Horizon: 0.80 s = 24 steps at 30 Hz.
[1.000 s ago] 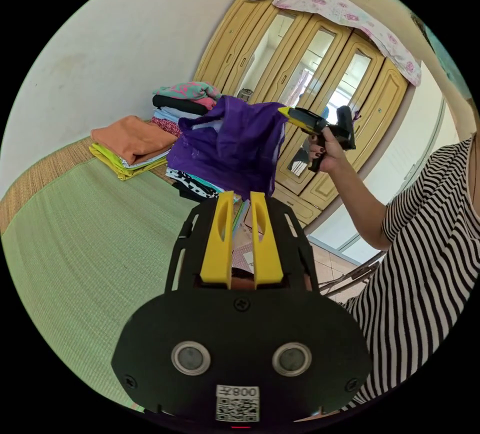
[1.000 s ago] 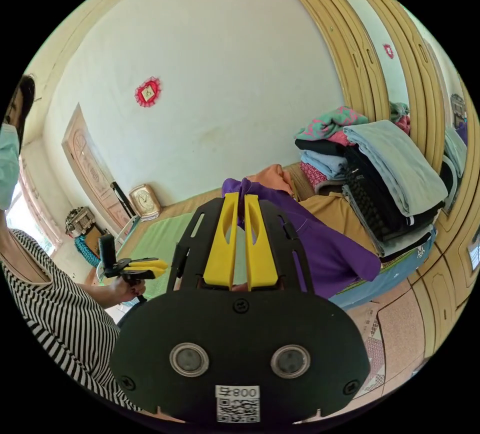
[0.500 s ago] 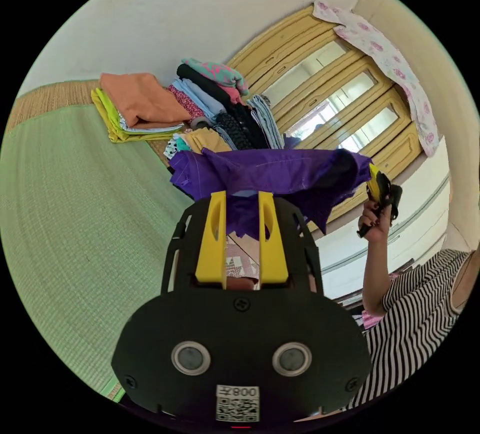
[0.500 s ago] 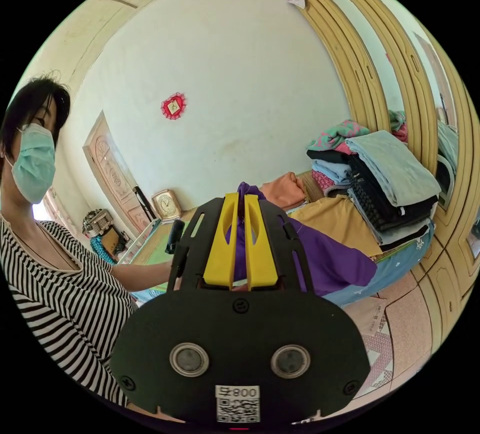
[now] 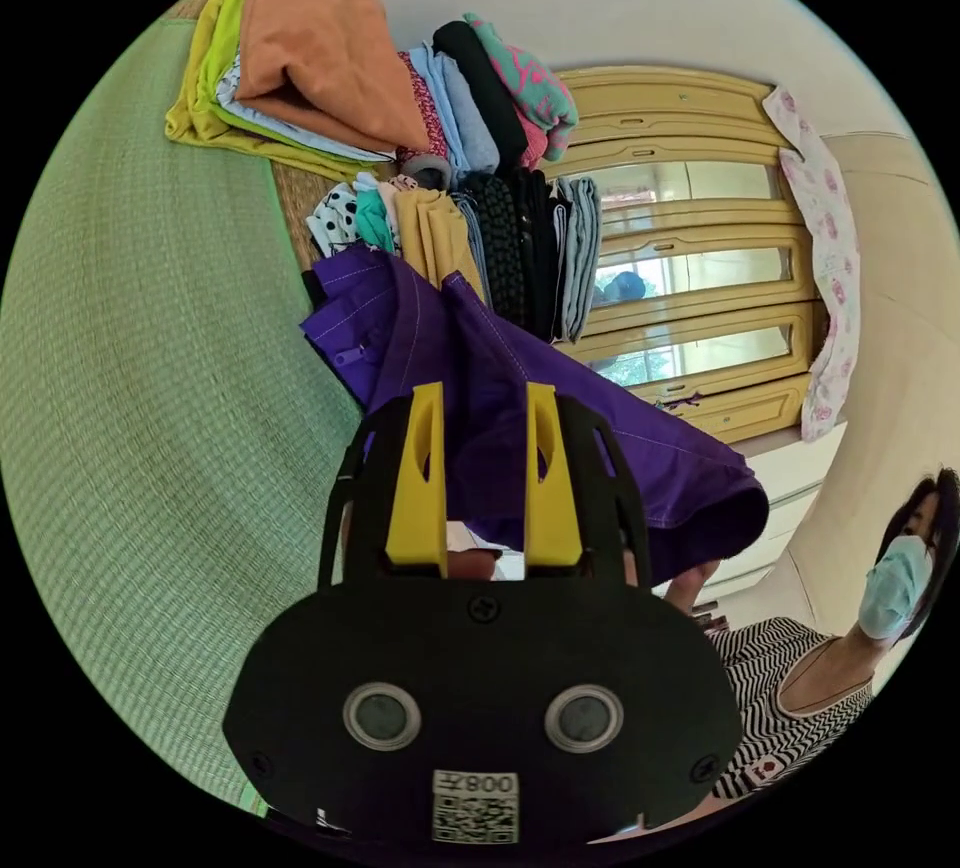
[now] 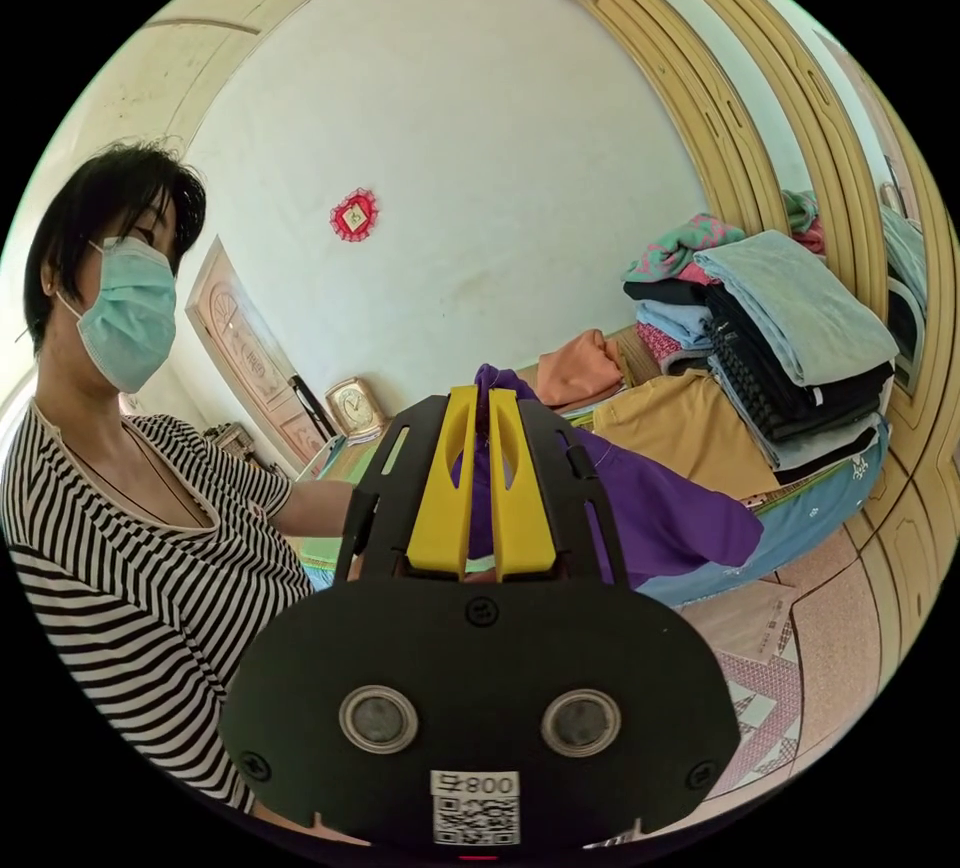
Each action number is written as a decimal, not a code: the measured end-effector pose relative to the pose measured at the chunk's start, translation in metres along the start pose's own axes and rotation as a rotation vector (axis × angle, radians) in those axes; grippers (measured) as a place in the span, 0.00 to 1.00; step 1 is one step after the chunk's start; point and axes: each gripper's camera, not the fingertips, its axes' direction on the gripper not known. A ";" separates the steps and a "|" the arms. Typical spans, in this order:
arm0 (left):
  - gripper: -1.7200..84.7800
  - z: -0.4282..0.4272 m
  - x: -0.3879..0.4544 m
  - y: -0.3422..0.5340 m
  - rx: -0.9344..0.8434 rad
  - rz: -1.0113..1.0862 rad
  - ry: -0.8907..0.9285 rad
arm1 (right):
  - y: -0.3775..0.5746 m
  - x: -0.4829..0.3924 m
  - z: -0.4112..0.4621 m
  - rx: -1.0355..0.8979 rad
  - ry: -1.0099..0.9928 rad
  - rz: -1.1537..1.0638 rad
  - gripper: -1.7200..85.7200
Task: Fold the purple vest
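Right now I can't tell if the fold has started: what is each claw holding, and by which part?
The right claw pinches the purple fabric vest at a bunched edge. The left claw is open, with vest cloth between its jaws.

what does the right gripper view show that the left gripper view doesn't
Right gripper view alone: a red wall ornament, a clock by a carved door, and the right gripper shut on the purple vest. Left gripper view alone: the green mat, a mirrored wardrobe, and the left gripper open around purple cloth. Both: the vest, the stacked folded clothes, the orange garment and the person's striped top.
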 end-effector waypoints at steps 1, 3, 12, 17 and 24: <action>0.15 0.002 0.000 -0.005 -0.014 0.001 -0.008 | -0.001 0.002 -0.001 0.002 -0.011 -0.001 0.03; 0.13 0.010 -0.003 -0.019 -0.053 -0.016 -0.004 | -0.003 0.004 -0.002 0.004 -0.020 -0.003 0.03; 0.11 -0.018 -0.008 -0.017 -0.012 -0.021 0.104 | -0.008 0.014 -0.015 0.013 -0.025 -0.006 0.03; 0.15 -0.035 -0.015 -0.006 -0.020 -0.083 0.068 | -0.005 0.021 -0.016 0.025 -0.062 0.012 0.03; 0.06 -0.043 -0.011 0.018 -0.099 -0.088 0.050 | -0.004 0.024 -0.020 0.011 -0.044 0.023 0.03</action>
